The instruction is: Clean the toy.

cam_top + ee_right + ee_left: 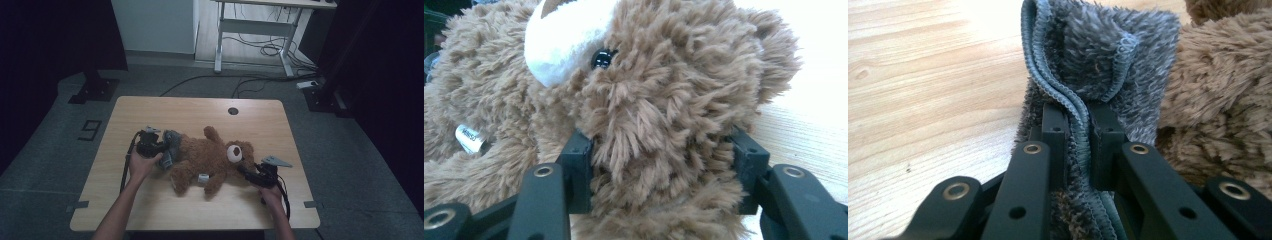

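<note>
The left tongs (pixel 1079 135) are pinching together on the stitched hem of a grey fleece garment (pixel 1098 65), the two black jaws standing almost closed with only the folded edge between them. In the left gripper view that hem is running upward from the jaws toward 12 o'clock, and the brown fur of the teddy bear (pixel 1218 100) is lying just beside the garment at 3 o'clock. Pale wood of the tabletop (pixel 923 90) is showing at 9 o'clock.

The right tongs (pixel 659 170) are gripping the bear's head, the jaws standing wide apart with the fur pressed between them. In the right gripper view a black eye (pixel 601 58) is sitting at 11 o'clock from the jaws, with the white muzzle (pixel 564 35) beyond it in the same direction. A small white tag (pixel 469 137) is showing at 9 o'clock on the body.

In the high view the left tongs (pixel 161 146) are working at the bear's lower end, where the grey garment (pixel 172 145) is bunching around the legs, while the right tongs (pixel 245 171) are meeting the head. The teddy bear (pixel 205 157) is lying on its back near the middle of the tabletop (pixel 150 112), head pointing toward 3 o'clock and legs toward 9 o'clock.
</note>
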A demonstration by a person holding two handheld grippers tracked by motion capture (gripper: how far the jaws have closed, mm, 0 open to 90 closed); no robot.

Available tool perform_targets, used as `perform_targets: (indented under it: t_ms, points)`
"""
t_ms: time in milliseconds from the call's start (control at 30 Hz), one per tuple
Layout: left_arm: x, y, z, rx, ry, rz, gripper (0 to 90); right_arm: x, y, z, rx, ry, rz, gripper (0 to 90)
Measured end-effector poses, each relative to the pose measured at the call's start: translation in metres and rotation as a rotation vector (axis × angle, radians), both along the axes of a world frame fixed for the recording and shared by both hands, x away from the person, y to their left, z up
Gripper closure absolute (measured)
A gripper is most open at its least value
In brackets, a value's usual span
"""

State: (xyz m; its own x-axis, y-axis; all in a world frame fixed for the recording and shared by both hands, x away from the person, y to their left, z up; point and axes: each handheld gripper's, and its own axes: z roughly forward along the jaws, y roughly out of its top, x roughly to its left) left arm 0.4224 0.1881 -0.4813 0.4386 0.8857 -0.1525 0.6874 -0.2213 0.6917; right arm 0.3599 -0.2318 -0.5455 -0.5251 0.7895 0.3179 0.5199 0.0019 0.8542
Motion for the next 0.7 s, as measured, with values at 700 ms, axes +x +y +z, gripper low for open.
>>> perform_targets:
  t_ms: [700]
  points:
    - [-0.007, -0.099, 0.030, -0.060, -0.097, -0.203, 79.6, 0.000, -0.001, 0.000, -0.001, -0.001, 0.000, 43.6]
